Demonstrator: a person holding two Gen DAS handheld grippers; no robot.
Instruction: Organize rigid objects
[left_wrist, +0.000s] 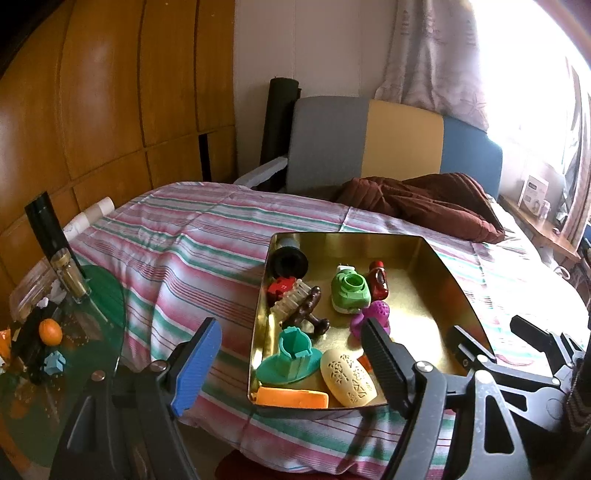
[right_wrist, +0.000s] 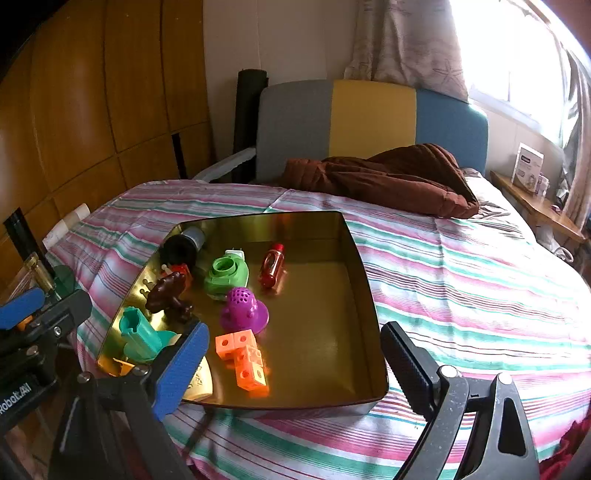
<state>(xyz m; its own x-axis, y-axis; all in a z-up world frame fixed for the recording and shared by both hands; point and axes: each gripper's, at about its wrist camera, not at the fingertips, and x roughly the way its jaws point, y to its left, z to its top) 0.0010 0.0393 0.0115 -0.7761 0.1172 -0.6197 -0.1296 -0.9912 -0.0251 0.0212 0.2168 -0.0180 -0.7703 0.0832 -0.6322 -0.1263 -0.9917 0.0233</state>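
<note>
A striped pink-and-green bedspread (right_wrist: 461, 288) lay ahead of both claws. The shallow gold metal tray (right_wrist: 369, 295) of plastic toys sat just beyond the wide-open, empty right claw (right_wrist: 291, 363); its right half was bare. The left claw (left_wrist: 291, 363) gaped empty over the tray's near edge.

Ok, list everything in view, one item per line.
gold metal tin: one, on striped bedspread
orange linked cubes: one cluster, tin's near side
purple perforated dome: one, tin centre
green round gadget: one, behind dome
red-capped small bottle: one, mid-tin
teal flanged part: one, tin's near left
cream patterned oval: one, near edge
brown blanket: one, by headboard
left gripper: open, empty
right gripper: open, empty
</note>
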